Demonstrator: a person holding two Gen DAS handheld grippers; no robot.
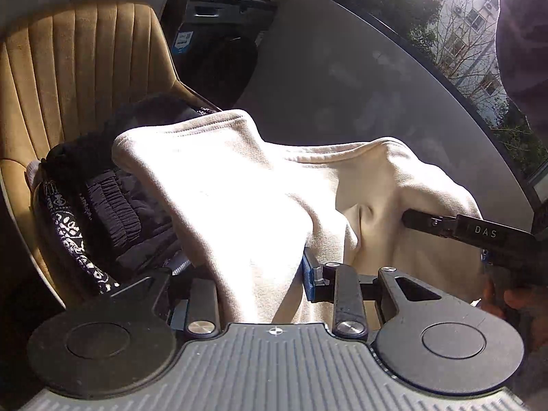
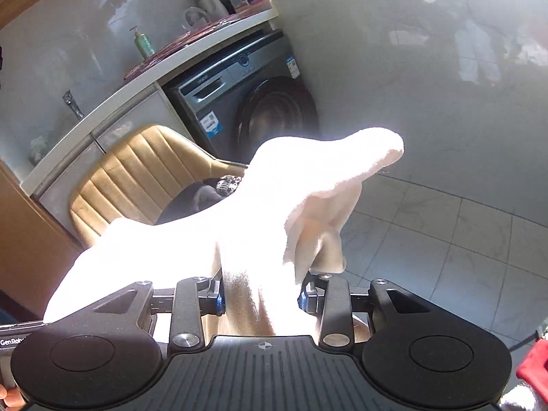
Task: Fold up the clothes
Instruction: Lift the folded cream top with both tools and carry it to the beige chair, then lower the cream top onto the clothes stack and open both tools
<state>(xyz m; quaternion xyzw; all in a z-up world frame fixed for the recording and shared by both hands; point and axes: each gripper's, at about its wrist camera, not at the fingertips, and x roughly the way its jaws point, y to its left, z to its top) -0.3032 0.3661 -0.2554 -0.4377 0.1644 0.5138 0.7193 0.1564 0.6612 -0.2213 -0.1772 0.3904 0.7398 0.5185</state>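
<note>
While two tongs, left (image 1: 260,274) and right (image 2: 262,296), grip one cream garment (image 1: 239,188).

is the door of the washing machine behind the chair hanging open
No. In the right wrist view the washing machine has its round door sitting flush against the front, behind the tan chair.

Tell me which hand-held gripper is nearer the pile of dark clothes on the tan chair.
Left. The left hand-held gripper, holding the cream sweatshirt, sits just beside the dark clothes pile on the tan ribbed chair. The right hand-held gripper holds the cream sweatshirt farther away.
</note>
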